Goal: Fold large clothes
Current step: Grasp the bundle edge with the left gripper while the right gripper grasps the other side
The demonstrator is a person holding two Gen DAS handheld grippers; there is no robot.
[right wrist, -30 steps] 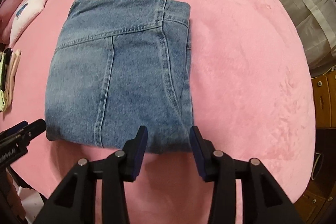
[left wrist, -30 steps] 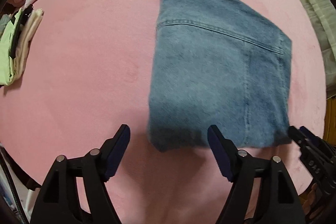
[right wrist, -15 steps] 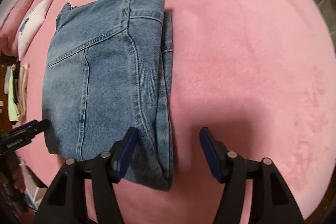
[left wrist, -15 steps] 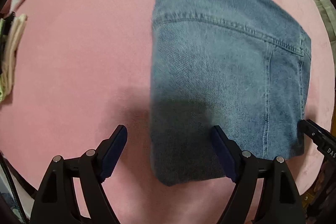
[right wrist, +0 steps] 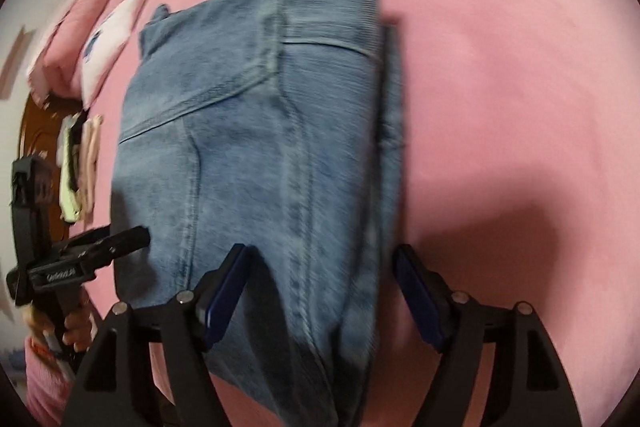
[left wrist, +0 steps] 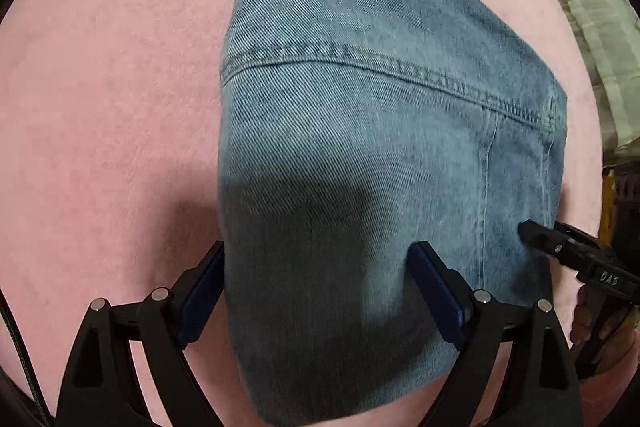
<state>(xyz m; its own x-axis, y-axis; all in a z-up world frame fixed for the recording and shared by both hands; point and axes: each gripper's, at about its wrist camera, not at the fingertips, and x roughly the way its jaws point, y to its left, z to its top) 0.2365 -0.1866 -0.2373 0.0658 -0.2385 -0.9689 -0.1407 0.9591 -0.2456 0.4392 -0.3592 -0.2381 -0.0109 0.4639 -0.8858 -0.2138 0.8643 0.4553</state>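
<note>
Folded blue jeans [left wrist: 360, 131] lie flat on the pink bed cover [left wrist: 100, 87]. My left gripper [left wrist: 318, 287] hangs close over their near left corner. Its jaws are opening, the left finger stands at the denim's left edge and the right finger over the cloth, and the pads do not press. In the right wrist view the jeans [right wrist: 260, 147] look blurred. My right gripper [right wrist: 320, 291] straddles their thick right fold near the front corner. Its jaws are opening too, and no pad grips. Each gripper shows in the other's view, the right gripper [left wrist: 560, 251] and the left gripper [right wrist: 120, 239].
Pink and white pillows [right wrist: 100, 43] lie at the far left of the bed, with a small stack of folded clothes [right wrist: 80, 163] beside them. A pale curtain [left wrist: 580, 7] hangs past the bed's far right. A hand [right wrist: 72, 331] holds the left gripper's handle.
Both grippers have come down and forward onto the near edge of the jeans. The right jaws have spread much wider, the left a little. The jeans lie as before.
</note>
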